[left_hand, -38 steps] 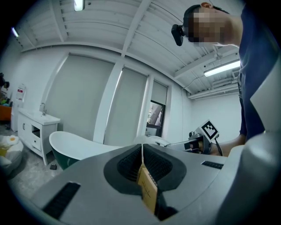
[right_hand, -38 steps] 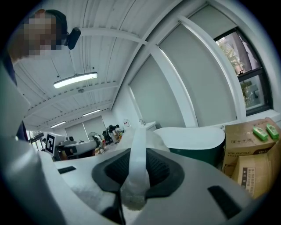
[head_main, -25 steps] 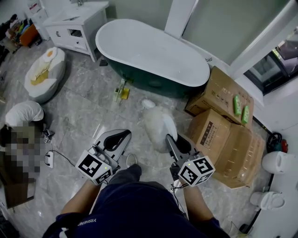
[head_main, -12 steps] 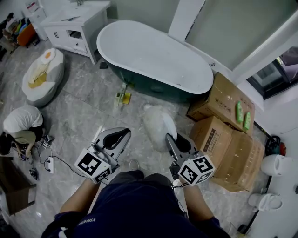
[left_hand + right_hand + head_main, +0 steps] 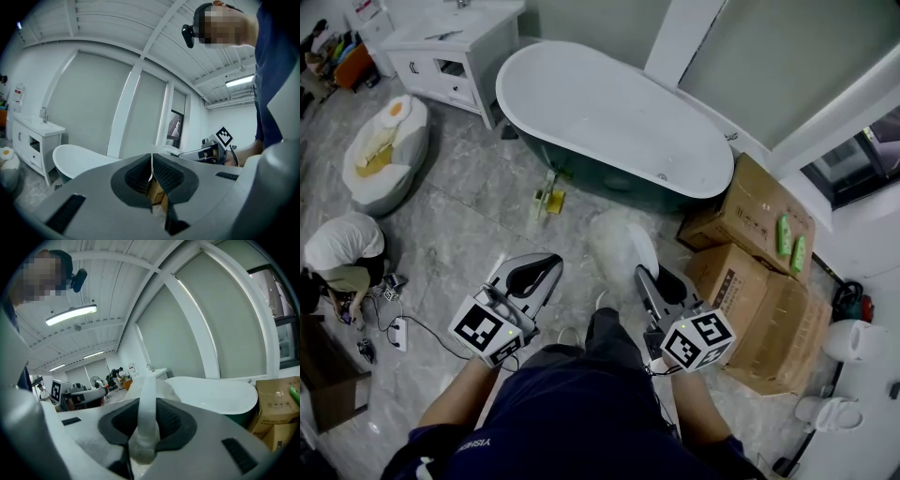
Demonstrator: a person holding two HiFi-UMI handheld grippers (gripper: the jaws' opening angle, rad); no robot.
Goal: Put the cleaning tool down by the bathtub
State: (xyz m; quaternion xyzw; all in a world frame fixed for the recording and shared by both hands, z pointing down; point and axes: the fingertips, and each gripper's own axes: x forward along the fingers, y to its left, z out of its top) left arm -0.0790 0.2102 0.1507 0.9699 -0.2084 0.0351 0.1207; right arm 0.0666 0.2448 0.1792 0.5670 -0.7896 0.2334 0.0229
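Head view: the bathtub [image 5: 609, 117] and the cardboard boxes [image 5: 750, 272] sit lower and nearer in frame than a second ago, and a leg has swung forward between the two grippers. I log this as the walk-up still in progress, with the set-down not yet begun. The left gripper [image 5: 546, 269] and right gripper [image 5: 643, 277] ride side by side. The cleaning tool [image 5: 619, 246], a pale fluffy head, projects beyond the right gripper's tips toward the tub's dark wall, with bare floor still between them. A small yellow item [image 5: 548, 195] lies on the floor by the tub. A crouching person [image 5: 342, 248] is well off to the left. Left gripper view: the left gripper [image 5: 151, 161] has its jaws drawn together with only a hairline gap and nothing in them, and the tub [image 5: 79, 157] stands ahead. Right gripper view: the right gripper [image 5: 146, 427] has its jaws clamped on the tool's white strap-like handle [image 5: 148, 390]. The handle runs up between the pads, and the fluffy head sits past the tips. The tub [image 5: 211, 394] lies beyond, and I judge a few more steps are needed before lowering.
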